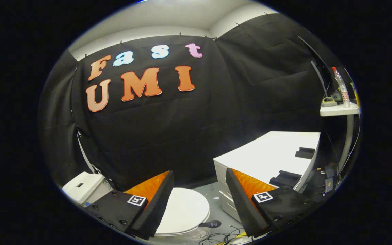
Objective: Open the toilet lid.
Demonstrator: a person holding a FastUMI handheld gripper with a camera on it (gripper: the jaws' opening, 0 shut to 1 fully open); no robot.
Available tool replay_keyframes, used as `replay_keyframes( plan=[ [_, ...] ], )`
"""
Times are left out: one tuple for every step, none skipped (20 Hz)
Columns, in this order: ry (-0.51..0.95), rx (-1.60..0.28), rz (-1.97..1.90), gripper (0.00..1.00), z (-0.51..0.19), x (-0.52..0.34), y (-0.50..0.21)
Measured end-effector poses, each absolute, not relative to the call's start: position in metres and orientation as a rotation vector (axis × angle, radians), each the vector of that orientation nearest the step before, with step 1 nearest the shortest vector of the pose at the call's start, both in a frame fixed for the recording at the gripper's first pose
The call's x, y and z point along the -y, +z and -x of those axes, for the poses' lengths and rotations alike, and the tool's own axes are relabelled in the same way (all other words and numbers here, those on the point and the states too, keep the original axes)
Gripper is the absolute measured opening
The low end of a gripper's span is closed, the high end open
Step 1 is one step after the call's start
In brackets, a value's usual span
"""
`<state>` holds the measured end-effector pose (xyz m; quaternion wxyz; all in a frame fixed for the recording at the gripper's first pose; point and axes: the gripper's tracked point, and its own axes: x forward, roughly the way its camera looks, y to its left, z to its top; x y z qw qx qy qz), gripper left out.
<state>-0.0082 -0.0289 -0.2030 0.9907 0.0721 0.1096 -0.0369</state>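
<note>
Hovering: the gripper [199, 189] is above the toilet, apart from it.
Fingers: they [158, 200] stand wide apart and hold nothing; both have orange sides and black ribbed pads.
Toilet lid: the lid [185, 209] is white and round, lies flat and closed, and is seen below, between the two fingers and partly behind the left one.
Tank: a white tank [83, 186] sits beyond the left finger, near the black cloth wall.
Surface: a white surface [267, 153] with drawers stands beyond the right finger; two black things lie on it.
Floor: grey floor [216, 195] beside the toilet, with thin cables [221, 236] near the lid.
Shelf: a small white shelf [339, 109] carries a clear bottle [341, 86].
</note>
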Motion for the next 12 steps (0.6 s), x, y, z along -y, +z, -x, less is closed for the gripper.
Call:
replay_keyframes(
  plan=[
    [-0.077,-0.243,-0.169,0.99,0.01,0.03,-0.218],
    [-0.082,-0.262,-0.192,0.99,0.012,0.031,-0.233],
    [-0.092,-0.275,-0.21,0.99,0.014,0.033,-0.245],
    [-0.105,-0.283,-0.221,0.99,0.014,0.036,-0.256],
    [-0.113,-0.292,-0.236,0.99,0.016,0.039,-0.266],
    [-0.12,-0.301,-0.253,0.99,0.017,0.042,-0.277],
    [-0.129,-0.315,-0.268,0.99,0.017,0.044,-0.29],
    [-0.133,-0.336,-0.282,0.99,0.019,0.047,-0.304],
    [-0.142,-0.351,-0.298,0.99,0.019,0.049,-0.316],
    [-0.15,-0.369,-0.319,0.99,0.02,0.052,-0.328],
    [-0.159,-0.386,-0.337,0.98,0.021,0.056,-0.34],
    [-0.17,-0.403,-0.346,0.99,0.022,0.06,-0.352]
  ],
)
